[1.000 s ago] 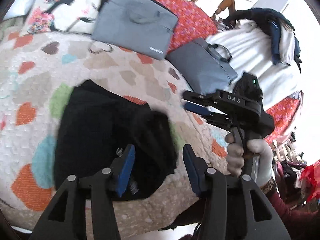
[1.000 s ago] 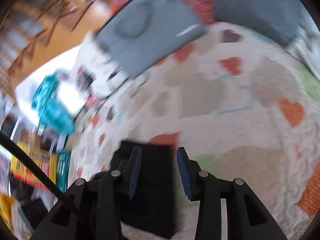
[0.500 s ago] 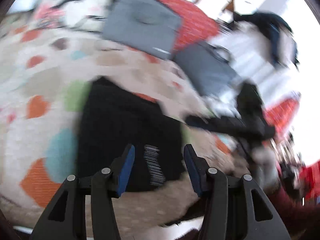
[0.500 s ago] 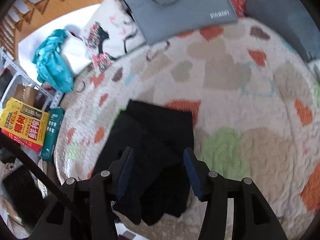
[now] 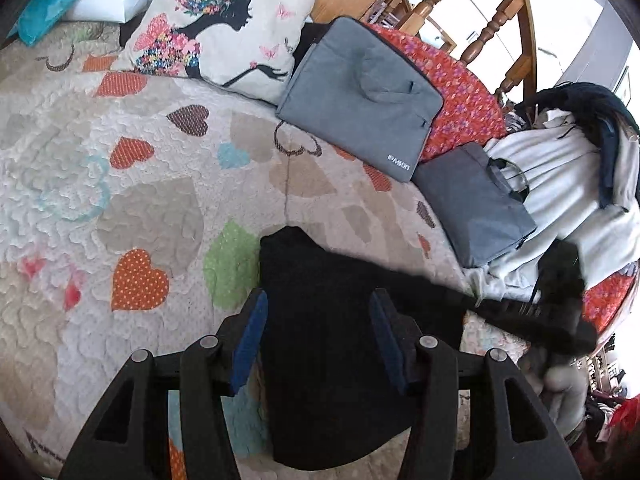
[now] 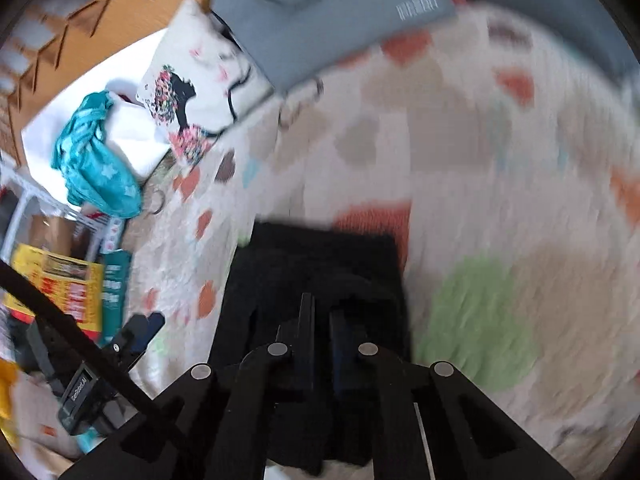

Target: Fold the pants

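Pinching black cloth at lower centre, the right gripper [image 6: 320, 320] seems closed on the pants [image 5: 340, 320]; the left gripper [image 5: 316, 336] hangs open above them. A thin grip could slip and undo the fold across the quilt [image 5: 140, 208].

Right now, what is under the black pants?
The black pants lie on the heart-patterned quilt, with an orange heart and a green heart poking out at their edges. What lies beneath the fabric is hidden.
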Action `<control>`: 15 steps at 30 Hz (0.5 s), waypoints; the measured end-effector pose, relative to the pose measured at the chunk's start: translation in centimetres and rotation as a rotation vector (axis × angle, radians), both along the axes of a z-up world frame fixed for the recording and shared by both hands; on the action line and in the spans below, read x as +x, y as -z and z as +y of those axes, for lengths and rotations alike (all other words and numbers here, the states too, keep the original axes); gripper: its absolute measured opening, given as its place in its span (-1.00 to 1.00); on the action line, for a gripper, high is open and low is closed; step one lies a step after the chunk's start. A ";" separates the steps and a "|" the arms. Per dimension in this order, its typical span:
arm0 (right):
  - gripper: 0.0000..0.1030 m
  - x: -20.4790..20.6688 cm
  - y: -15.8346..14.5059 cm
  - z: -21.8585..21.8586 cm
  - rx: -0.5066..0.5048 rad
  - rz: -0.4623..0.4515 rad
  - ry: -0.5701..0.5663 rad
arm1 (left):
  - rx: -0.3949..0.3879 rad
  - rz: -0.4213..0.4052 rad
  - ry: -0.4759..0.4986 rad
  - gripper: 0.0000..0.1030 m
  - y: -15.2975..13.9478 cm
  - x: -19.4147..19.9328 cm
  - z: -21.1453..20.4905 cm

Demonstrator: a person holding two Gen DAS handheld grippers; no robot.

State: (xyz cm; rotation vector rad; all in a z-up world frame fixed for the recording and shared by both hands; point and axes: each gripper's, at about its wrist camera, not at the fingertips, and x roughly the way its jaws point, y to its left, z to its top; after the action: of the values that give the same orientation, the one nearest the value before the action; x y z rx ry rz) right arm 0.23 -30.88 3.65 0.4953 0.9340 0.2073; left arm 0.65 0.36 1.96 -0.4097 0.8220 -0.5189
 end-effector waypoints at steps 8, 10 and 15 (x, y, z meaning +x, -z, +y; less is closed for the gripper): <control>-0.63 1.9 2.6 -1.6 -0.102 0.098 0.053 | 0.146 0.132 0.096 0.01 5.9 0.7 -3.2; -0.63 0.6 2.4 -2.9 -0.057 0.077 0.090 | 0.146 0.156 0.093 0.04 6.8 0.9 -3.1; -0.63 -1.9 2.1 -3.6 0.118 -0.002 0.017 | 0.132 0.165 0.090 0.09 7.1 1.1 -2.6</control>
State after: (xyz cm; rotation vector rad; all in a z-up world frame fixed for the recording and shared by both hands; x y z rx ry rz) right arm -1.71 -34.49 1.55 0.6118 0.9187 0.2484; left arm 1.75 -2.29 -5.09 -0.2977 1.0319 -0.5152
